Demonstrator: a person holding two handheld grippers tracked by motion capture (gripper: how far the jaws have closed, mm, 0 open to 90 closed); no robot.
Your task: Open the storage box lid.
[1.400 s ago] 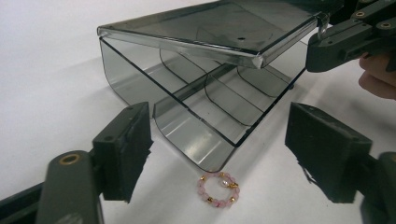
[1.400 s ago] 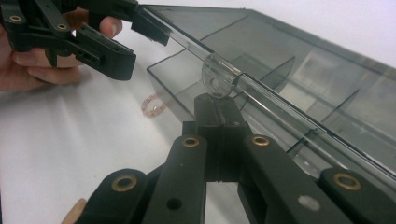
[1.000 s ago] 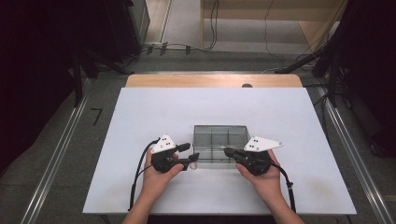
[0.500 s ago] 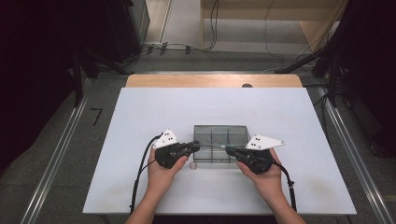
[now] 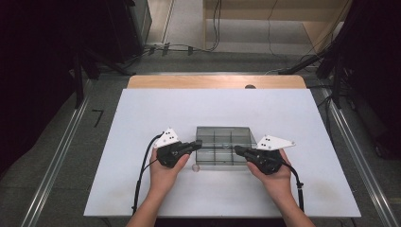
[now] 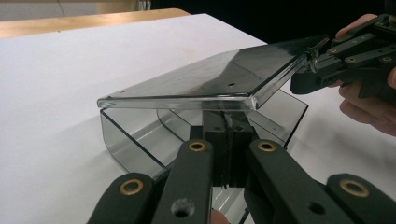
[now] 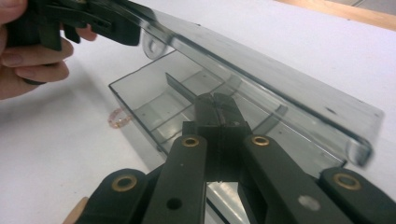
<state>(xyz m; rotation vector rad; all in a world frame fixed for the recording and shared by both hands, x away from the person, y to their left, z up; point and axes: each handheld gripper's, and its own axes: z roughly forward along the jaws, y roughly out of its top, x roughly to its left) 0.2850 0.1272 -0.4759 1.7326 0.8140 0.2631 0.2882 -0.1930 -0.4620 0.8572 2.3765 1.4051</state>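
Two grippers meet at one clear plastic box (image 5: 222, 145) on the white table (image 5: 142, 118), a little nearer than the middle. On the left, the left gripper (image 5: 197, 144) has just been closing its jaws, and now they pinch the box's left wall. A tiny pink ring (image 5: 194, 167) lies on the table just beside the box's near left corner. The box has small compartments inside, and its lid (image 6: 205, 79) is tilted up. On the right, the right gripper (image 5: 236, 150) has its jaws pinched tight on the box's right wall.
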